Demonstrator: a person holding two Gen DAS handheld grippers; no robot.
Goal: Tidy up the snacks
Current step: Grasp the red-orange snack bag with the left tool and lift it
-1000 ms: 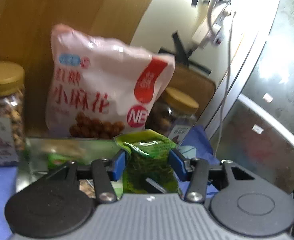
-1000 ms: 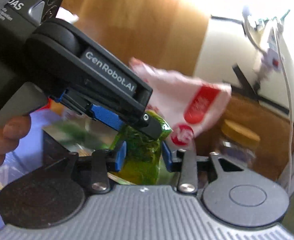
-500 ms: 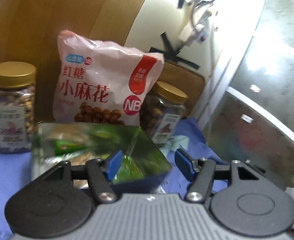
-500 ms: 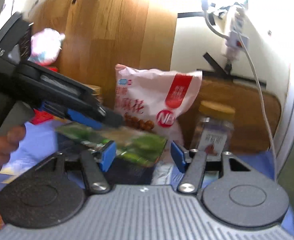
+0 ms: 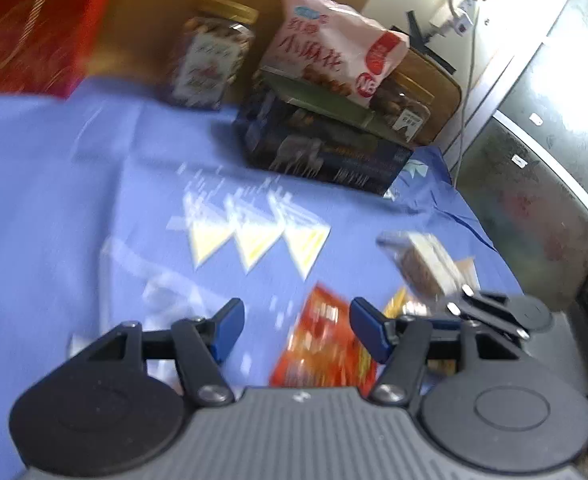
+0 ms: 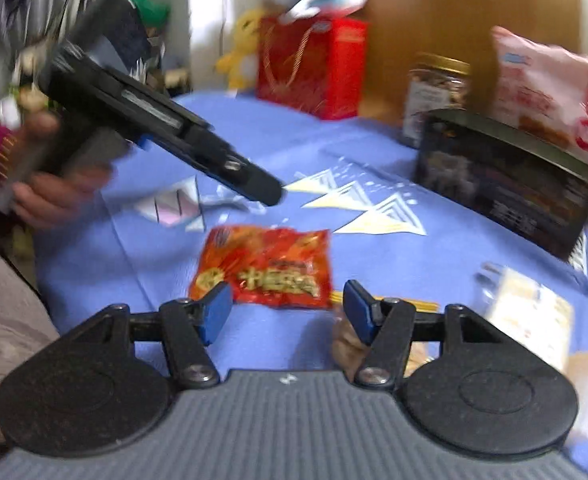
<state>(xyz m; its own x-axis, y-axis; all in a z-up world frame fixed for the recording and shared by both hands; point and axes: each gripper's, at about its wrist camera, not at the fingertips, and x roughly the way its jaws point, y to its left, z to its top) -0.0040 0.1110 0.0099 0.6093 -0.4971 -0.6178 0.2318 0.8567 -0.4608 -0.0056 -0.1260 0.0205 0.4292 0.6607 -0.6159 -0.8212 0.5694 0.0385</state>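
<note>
A dark open box (image 5: pixel 322 148) stands at the back of the blue tablecloth (image 5: pixel 74 184); it also shows in the right wrist view (image 6: pixel 506 180). A red snack packet (image 6: pixel 264 266) lies flat in front of my right gripper (image 6: pixel 284 312), which is open and empty. My left gripper (image 5: pixel 296 330) is open and empty above the same red packet (image 5: pixel 326 348). The left gripper also shows from outside in the right wrist view (image 6: pixel 166 128). A clear-wrapped brown snack (image 5: pixel 422 260) lies to the right.
A pink-and-white snack bag (image 5: pixel 334 56) and a gold-lidded jar (image 5: pixel 210 60) stand behind the box. A red gift bag (image 6: pixel 314 64) stands at the back left. Pale wrapped snacks (image 6: pixel 530 316) lie at the right. My right gripper body (image 5: pixel 494 316) shows beside the left one.
Both grippers let go of the green packet over the box, opened, and pulled back toward the table's near side. They now hover over the loose snacks.
</note>
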